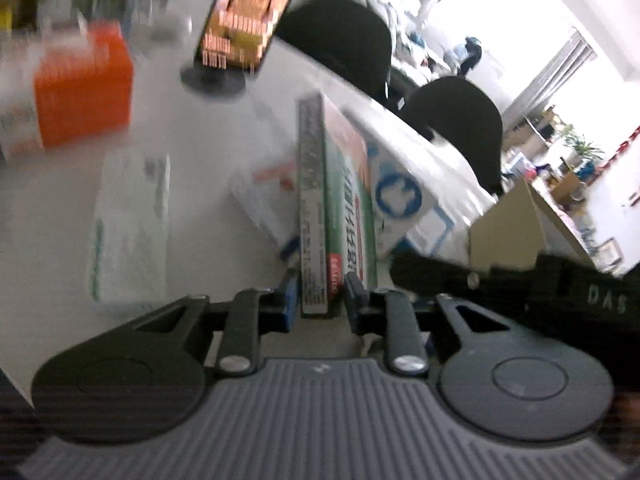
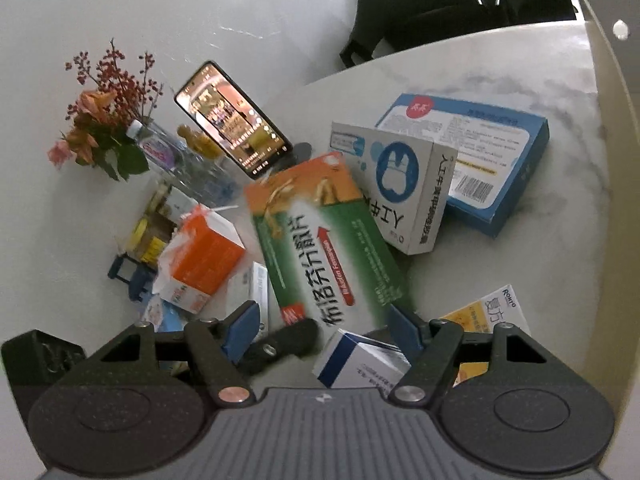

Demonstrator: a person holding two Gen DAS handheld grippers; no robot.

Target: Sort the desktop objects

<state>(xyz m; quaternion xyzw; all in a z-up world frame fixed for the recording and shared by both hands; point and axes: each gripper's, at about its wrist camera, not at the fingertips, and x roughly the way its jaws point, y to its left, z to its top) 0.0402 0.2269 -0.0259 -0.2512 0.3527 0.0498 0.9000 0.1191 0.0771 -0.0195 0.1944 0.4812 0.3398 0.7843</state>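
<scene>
Between the blue pads of the left hand-held gripper (image 1: 320, 300), the green box (image 1: 340, 216) sits edge-on, clamped at its near end. Long axis runs straight away from the left wrist camera, far end tipped up off the surface (image 1: 224, 128). From the right wrist view the same green box (image 2: 324, 240) is lifted above the pile, orange end pointing away toward the phone (image 2: 234, 120), red end near the black finger of the left hand-held gripper (image 2: 280, 344).

Right hand-held gripper (image 2: 324, 328): jaws spread wide, nothing between the pads, hovering over the pile.

Around it:
- white box with a blue circle (image 2: 404, 188), just right of the green one, overlapping its edge
- flat blue box (image 2: 468, 152) behind that, lying on the surface
- small blue-white box (image 2: 360, 360) under the near end
- yellow-white pack (image 2: 488, 316) at right, near the cardboard wall (image 2: 612, 120)
- orange box (image 2: 204, 256) at left, another white pack (image 2: 252, 292) beside it
- bottle (image 2: 160, 148) with flowers (image 2: 108, 120), far left

Left view is motion-blurred; small print not readable there.

Look of the box: slim carton, green body, orange top band, white diagonal stripe with black Chinese characters, red arrow, barcode-grey side panel.
</scene>
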